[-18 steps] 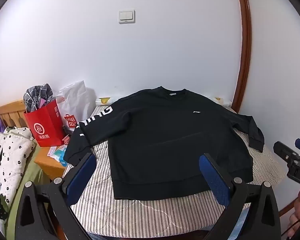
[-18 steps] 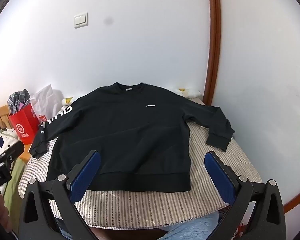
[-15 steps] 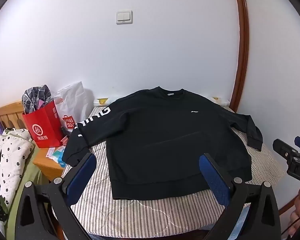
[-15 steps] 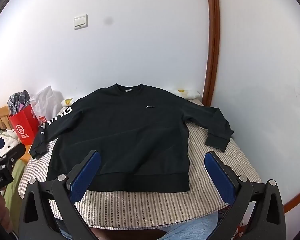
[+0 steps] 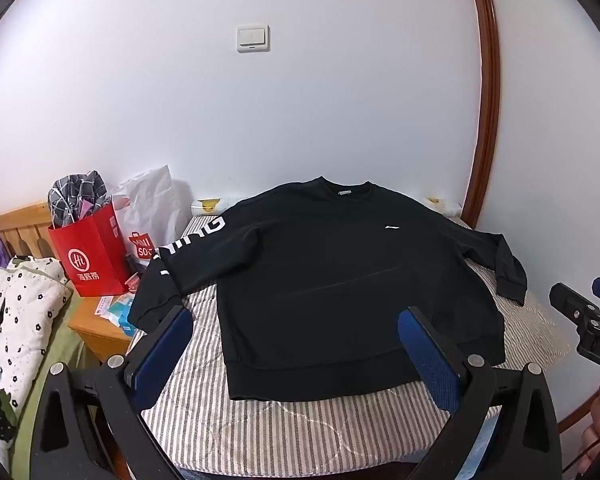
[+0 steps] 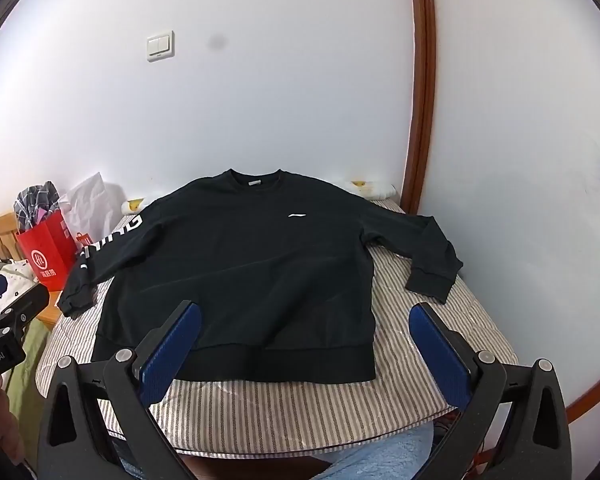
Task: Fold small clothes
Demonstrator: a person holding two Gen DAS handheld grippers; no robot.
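- Left hand-held gripper (image 5: 296, 334) hovers with its blue pads spread wide and nothing between them, above the near hem of the black sweatshirt (image 5: 340, 280).
- Right hand-held gripper (image 6: 306, 330) is likewise released and holds nothing.
- Sweatshirt lies flat, front up, on the striped bed (image 6: 300, 412), sleeves angled outward (white lettering on one sleeve).
- Red paper bag (image 5: 90, 252) stands on a wooden nightstand (image 5: 96, 326) beside the bed.

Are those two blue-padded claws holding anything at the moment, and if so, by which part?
Nothing is held. The left gripper and right gripper are both open above the bed, short of the black sweatshirt lying flat.
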